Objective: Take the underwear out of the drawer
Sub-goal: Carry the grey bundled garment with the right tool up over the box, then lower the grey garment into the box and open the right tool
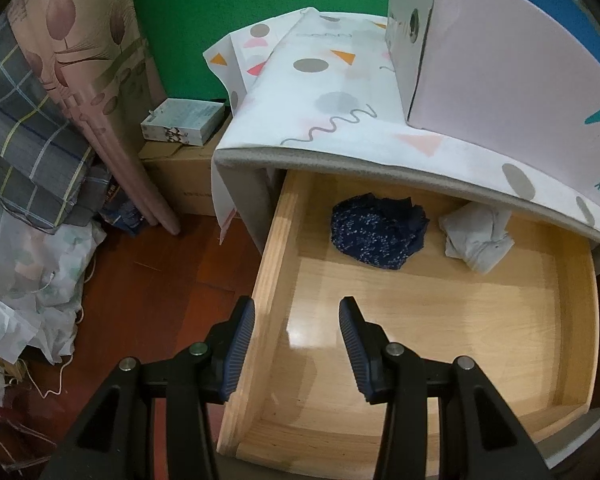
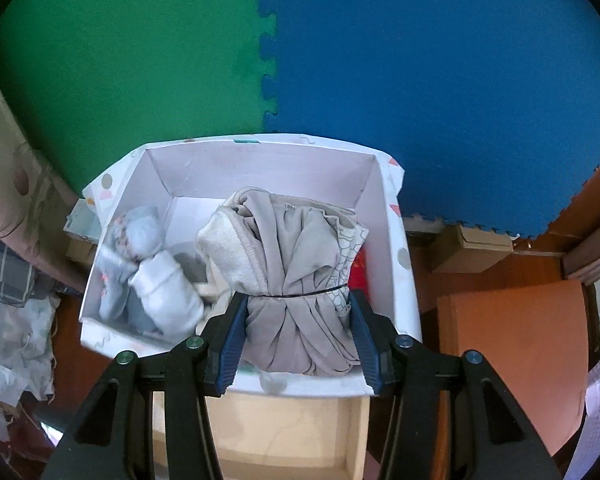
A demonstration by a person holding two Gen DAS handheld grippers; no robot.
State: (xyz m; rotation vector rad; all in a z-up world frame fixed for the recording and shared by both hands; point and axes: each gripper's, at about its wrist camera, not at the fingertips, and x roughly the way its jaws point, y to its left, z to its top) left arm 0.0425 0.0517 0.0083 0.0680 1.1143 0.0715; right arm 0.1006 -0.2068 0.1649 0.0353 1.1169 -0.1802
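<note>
Left wrist view: your left gripper (image 1: 297, 344), jaws apart and empty, hangs over the open drawer (image 1: 278, 236); navy underwear (image 1: 378, 236) and white underwear (image 1: 476, 240) lie along its back edge.
Right wrist view: your right gripper (image 2: 296, 338), jaws clamped on a grey garment bundle (image 2: 296, 280), above the white box (image 2: 400, 280).
</note>
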